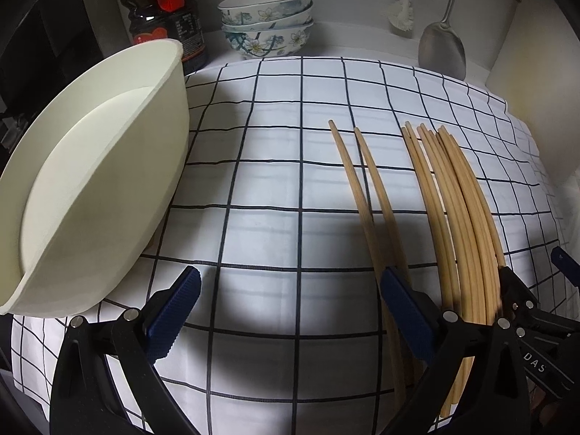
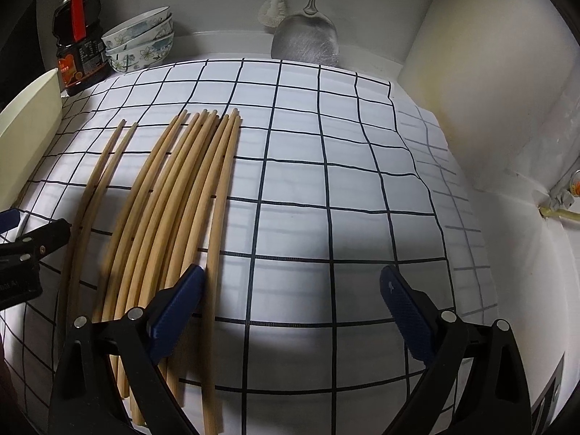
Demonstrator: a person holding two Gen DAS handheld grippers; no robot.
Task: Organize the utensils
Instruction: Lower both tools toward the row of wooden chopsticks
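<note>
Several wooden chopsticks lie in a tight bundle on the checked cloth, with two more chopsticks apart to their left. My left gripper is open above bare cloth; its right finger rests over the pair. In the right wrist view the bundle and the pair lie to the left. My right gripper is open, its left finger over the bundle's right side, one chopstick just inside the gap.
A cream bowl tilts at the left cloth edge. A dark sauce bottle and stacked floral bowls stand at the back. A metal spatula and white brush hang on the rear wall. A white wall closes the right.
</note>
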